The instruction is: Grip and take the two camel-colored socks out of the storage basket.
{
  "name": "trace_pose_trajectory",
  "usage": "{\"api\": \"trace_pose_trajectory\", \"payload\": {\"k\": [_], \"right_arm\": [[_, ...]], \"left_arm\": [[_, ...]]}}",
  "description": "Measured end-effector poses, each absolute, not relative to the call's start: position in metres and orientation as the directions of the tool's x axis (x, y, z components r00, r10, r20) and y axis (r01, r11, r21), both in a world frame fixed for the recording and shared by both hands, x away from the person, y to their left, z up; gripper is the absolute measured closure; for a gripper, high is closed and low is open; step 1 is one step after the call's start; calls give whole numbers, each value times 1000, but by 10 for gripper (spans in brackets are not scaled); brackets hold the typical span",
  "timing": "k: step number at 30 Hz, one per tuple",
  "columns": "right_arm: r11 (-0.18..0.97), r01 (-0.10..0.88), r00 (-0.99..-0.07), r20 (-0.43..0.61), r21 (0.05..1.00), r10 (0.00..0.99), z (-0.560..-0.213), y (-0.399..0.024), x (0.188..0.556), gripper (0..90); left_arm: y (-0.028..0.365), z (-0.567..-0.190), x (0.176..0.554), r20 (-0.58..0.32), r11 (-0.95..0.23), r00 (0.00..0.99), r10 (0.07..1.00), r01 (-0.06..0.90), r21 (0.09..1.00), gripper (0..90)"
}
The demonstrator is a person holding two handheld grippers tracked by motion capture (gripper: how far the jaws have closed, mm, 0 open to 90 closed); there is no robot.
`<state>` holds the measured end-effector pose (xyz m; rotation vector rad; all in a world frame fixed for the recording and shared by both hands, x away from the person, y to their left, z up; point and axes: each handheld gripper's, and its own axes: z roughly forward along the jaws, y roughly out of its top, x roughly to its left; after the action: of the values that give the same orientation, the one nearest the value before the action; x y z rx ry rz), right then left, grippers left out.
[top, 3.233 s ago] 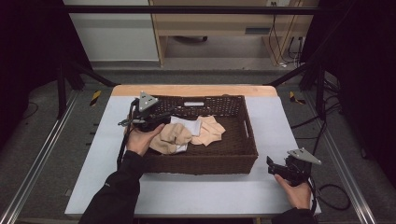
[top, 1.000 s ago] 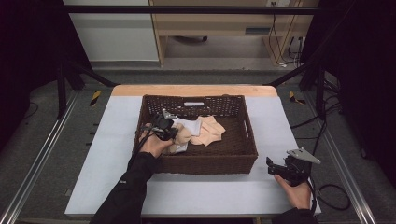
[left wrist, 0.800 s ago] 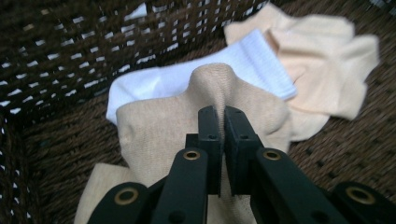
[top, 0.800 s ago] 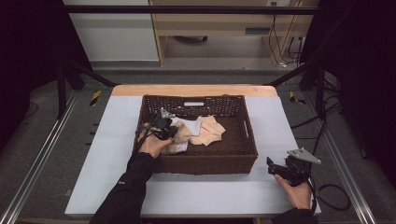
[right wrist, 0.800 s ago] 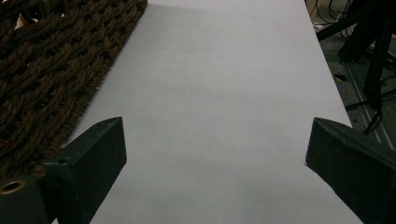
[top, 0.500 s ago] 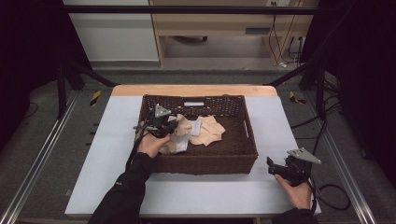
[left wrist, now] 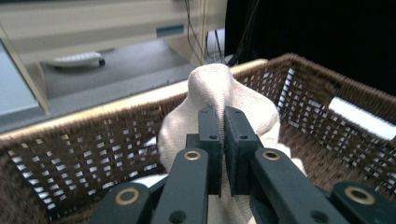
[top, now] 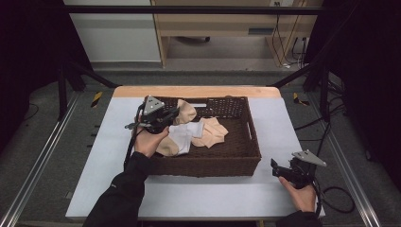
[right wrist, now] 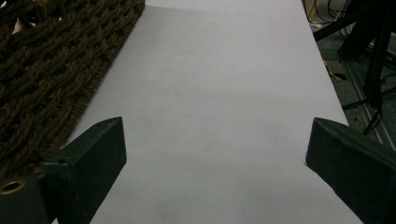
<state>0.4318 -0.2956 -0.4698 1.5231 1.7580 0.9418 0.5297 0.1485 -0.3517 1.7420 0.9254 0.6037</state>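
A white table (top: 203,194) takes up the middle and lower part of the high view, with a wooden strip along its far edge. On it, just left of centre, sits a dark brown wicker basket (top: 246,156), its long front wall toward the bottom of the frame. Inside the basket lie soft cloth pieces: a peach one (top: 213,133) at centre, a white one (top: 187,137) to its left. The left gripper (top: 166,116) is over the basket's upper left corner, held by the left hand (top: 149,141), and its jaws are clamped on a beige sock (left wrist: 219,100), which rises above them in the middle of the left gripper view, lifted against the basket's back wall. The right gripper (top: 280,169) rests at the lower right of the high view, on the bare table, just right of the basket's front corner; in the right gripper view its jaws stand wide apart with nothing between them, the basket's weave at the left edge.
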Motion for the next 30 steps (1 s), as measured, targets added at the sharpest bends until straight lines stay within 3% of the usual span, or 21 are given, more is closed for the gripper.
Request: {"api": "trace_pose_trajectory", "payload": {"k": [30], "right_arm": [[76, 519, -146, 0, 851, 989, -468, -297, 430, 50]], "left_arm": [[229, -306, 473, -51, -75, 530, 846, 214, 974, 858]]}}
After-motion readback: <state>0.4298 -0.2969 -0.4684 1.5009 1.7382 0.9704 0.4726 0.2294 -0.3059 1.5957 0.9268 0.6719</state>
